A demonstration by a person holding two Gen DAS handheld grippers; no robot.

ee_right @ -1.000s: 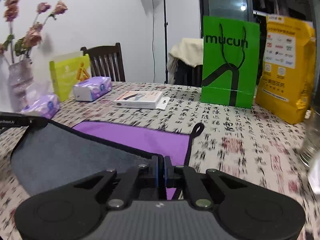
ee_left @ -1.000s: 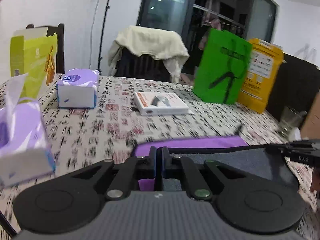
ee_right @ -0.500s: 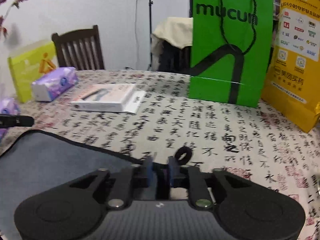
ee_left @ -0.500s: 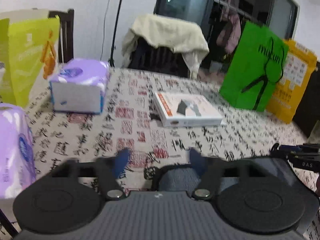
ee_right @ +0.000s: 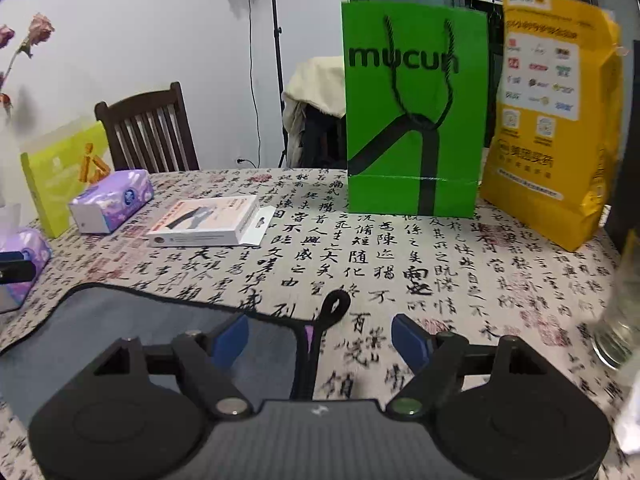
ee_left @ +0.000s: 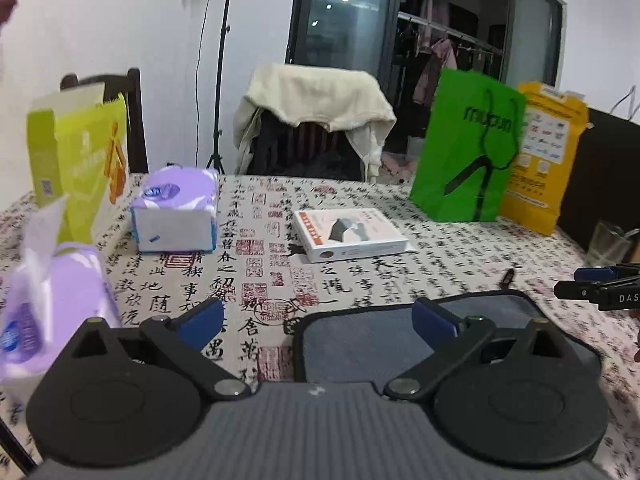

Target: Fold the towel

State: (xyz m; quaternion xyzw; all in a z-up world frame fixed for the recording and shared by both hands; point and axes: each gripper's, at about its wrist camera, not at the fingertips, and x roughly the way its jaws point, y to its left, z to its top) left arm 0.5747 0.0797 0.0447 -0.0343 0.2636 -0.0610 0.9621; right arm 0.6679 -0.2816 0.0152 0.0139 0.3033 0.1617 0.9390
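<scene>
The towel lies folded on the table, grey side up with a black hem; it also shows in the right wrist view. A sliver of its purple side and its black hanging loop show at the right corner. My left gripper is open over the towel's left corner, holding nothing. My right gripper is open over the towel's right corner, holding nothing. The right gripper's tips also show in the left wrist view.
On the calligraphy tablecloth stand a white box, two purple tissue packs, a yellow-green carton, a green bag, a yellow bag and a glass at the right.
Both grippers were shut on the towel's corners and carried them forward over the purple side. Both have opened and let go; the towel now lies folded, grey side up.
</scene>
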